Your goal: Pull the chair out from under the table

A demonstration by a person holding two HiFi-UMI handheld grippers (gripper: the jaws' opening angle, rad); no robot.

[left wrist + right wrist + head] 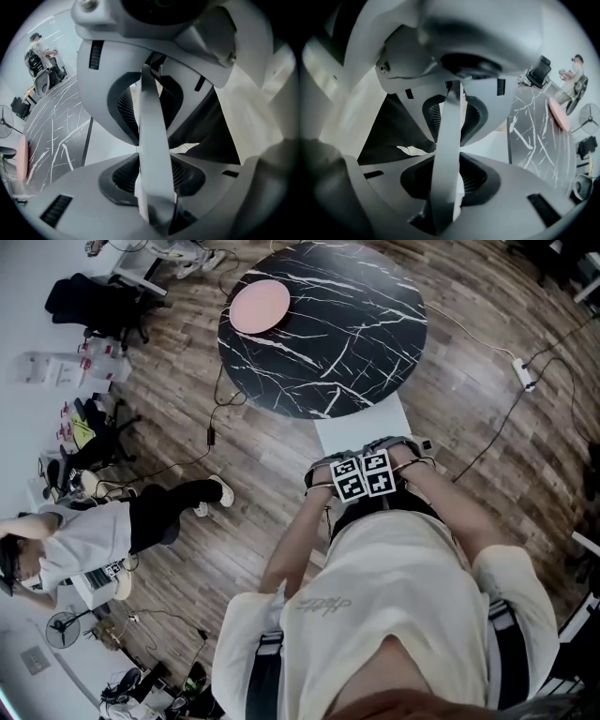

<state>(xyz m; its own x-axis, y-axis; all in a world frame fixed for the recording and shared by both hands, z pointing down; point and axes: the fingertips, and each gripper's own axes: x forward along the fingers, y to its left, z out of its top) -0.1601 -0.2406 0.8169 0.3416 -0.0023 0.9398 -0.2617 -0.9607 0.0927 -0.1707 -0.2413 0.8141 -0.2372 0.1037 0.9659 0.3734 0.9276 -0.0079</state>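
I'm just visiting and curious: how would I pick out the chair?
Find the round black marble table on the wooden floor. At its edge nearest the person in the cream shirt, a chair is tucked under it. It is white, unlike the black office chair farther off.

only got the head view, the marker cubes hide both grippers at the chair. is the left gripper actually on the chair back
observer: Yes. The left gripper view shows the left gripper closed on the chair back, a thin grey panel standing between its jaws.
operator: and the right one
observer: Same there. In the right gripper view, the right gripper has that panel between its ribbed pads, with both jaws bearing on it.
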